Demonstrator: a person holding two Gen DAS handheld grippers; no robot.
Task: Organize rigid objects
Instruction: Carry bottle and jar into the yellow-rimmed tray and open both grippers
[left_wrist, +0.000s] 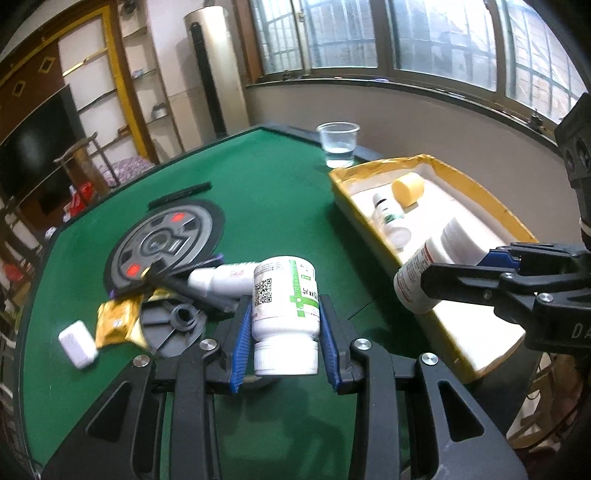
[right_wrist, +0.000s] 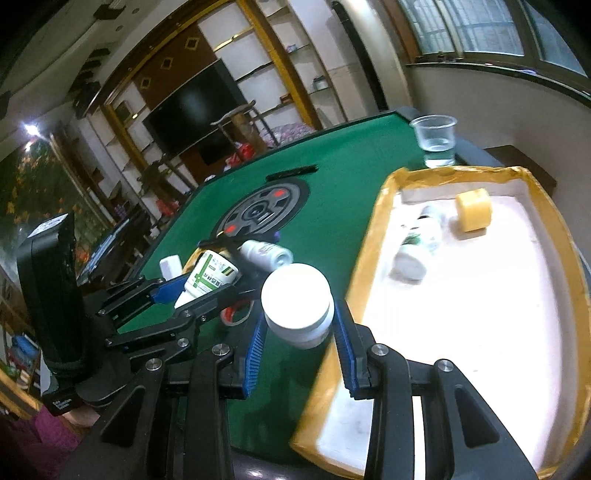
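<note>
Both grippers carry bottles toward the yellow-rimmed tray (left_wrist: 436, 162) at two o'clock: left gripper (left_wrist: 284, 328) clamped on a green-labelled bottle (left_wrist: 284, 295), right gripper (right_wrist: 301, 332) apparently clamped on a white bottle (right_wrist: 297, 306); lower each inside the rim before releasing.

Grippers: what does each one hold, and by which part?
Left gripper: green-label bottle, by its lower body near the cap. Right gripper: white bottle, by its sides.
</note>
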